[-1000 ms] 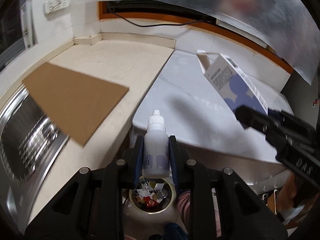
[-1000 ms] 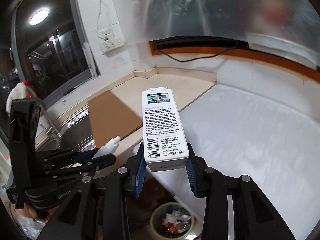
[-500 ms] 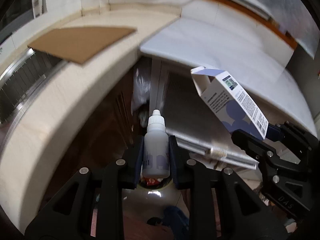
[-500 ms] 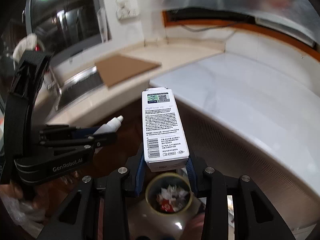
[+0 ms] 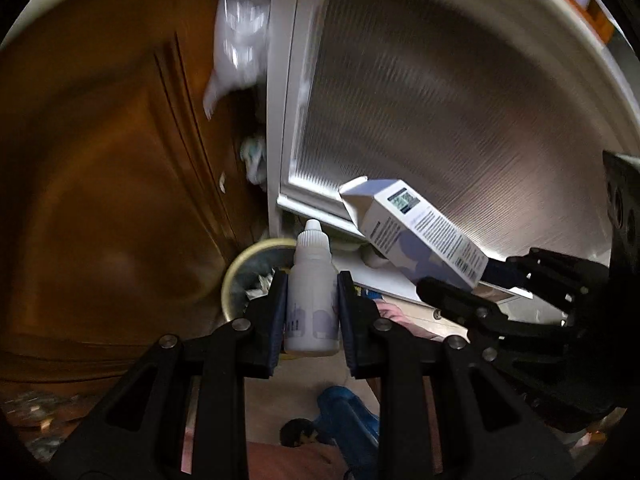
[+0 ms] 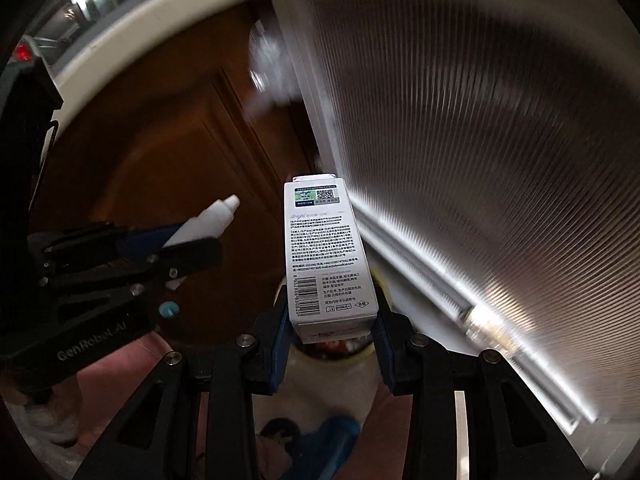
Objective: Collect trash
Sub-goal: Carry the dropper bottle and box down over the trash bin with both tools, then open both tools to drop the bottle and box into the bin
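Dark wooden cabinet doors (image 5: 120, 184) and a ribbed frosted-glass door (image 5: 440, 120) fill the background below the counter edge; at their foot stands a round trash bin (image 5: 240, 268) with crumpled scraps inside; the left gripper (image 5: 312, 300) is clamped on a white dropper bottle (image 5: 310, 280), upright, directly above the bin's rim; the right gripper (image 6: 332, 320) is closed on the base of a printed carton (image 6: 324, 248), held just beside the bottle, also over the bin; a blue shoe (image 5: 344, 416) shows near the bin.
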The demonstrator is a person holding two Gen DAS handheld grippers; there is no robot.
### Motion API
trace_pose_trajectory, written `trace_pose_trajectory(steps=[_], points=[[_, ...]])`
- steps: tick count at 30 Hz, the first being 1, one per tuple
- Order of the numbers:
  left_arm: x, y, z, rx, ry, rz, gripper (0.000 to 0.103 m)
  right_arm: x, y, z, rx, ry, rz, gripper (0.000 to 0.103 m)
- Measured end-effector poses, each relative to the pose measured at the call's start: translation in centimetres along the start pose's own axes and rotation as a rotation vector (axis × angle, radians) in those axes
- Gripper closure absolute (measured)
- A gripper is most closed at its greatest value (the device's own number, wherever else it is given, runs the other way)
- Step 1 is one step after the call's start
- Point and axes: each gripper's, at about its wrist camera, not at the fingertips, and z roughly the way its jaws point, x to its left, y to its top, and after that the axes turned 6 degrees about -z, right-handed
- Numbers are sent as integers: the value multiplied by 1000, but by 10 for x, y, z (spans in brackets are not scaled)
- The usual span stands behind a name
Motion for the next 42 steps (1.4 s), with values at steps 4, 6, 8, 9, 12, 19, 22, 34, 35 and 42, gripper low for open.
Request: trace_pose_trajectory(steps=[4, 6, 8, 9, 12, 19, 22, 34, 35, 42], points=[[14, -7, 41, 67, -2, -15, 82, -13, -8, 39, 73, 13, 26, 67], [21, -4, 61, 102, -2, -20, 82, -17, -15, 61, 115, 22, 43, 67], [28, -4, 79, 143, -2, -30, 82, -21, -22, 81, 150, 35, 61, 67], [32, -3, 87, 161, -5, -40, 82, -23, -23, 90, 169, 36, 66, 67], [39, 3, 113, 201, 4, -47, 82, -26, -29, 114, 207, 38, 75, 67], [41, 6, 158, 263, 49, 6, 82, -32, -13, 168, 292, 35, 69, 66], [43, 7, 168, 276, 68, 21, 82, -35, -11, 183, 303, 45, 66, 66], [51, 15, 177, 302, 72, -19, 27, -60, -7, 192, 292, 92, 120, 41], [51, 15, 177, 305, 76, -16, 26, -63, -7, 192, 295, 91, 126, 41], [50, 12, 173, 301, 79, -11, 24, -68, -9, 193, 312, 73, 163, 39]])
